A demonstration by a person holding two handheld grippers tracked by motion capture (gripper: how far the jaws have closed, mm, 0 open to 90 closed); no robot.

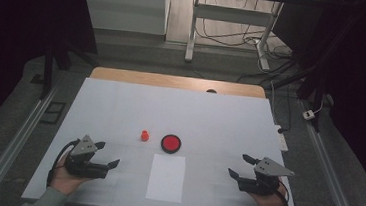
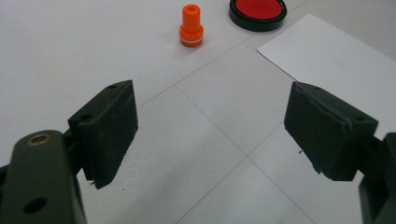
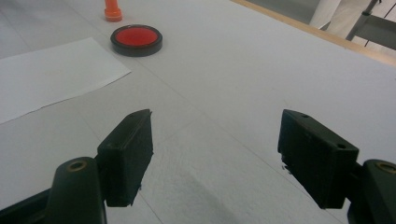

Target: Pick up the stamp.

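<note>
**Fig.: Both grippers resting apart at the near table edge, stamp set lying untouched**

High view: left gripper point(image 1: 107, 154) is sitting at the near-left of the white table point(image 1: 121, 102), cradled in the person's left hand point(image 1: 66, 179); right gripper point(image 1: 241, 167) is sitting at the near-right, w/ the right hand point(image 1: 272, 203) beneath it. Both are pointing inward, toward the table's middle. Jaws of each are standing spread wide, nothing btwn them, no contact w/ any object.

Task things: orange stamp point(image 1: 144, 136) is standing upright near the table's centre, just left of the round red ink pad point(image 1: 171, 143) in its black case; the two are lying close but apart. A white paper sheet point(image 1: 166, 177) is lying just nearer the person than the pad, approx. midway btwn the grippers, well apart from each.

Left gripper view: jaws are framing bare tabletop; stamp point(image 2: 191, 26) and ink pad point(image 2: 258, 11) are showing beyond them at top, sheet corner point(image 2: 336, 60) at upper right.

Right gripper view: jaws are likewise gaping over bare tabletop; ink pad point(image 3: 136, 39) and stamp base point(image 3: 112, 11) are showing at upper left, sheet point(image 3: 51, 74) at left. The table's wooden far edge point(image 3: 322, 35) is running across upper right.
</note>
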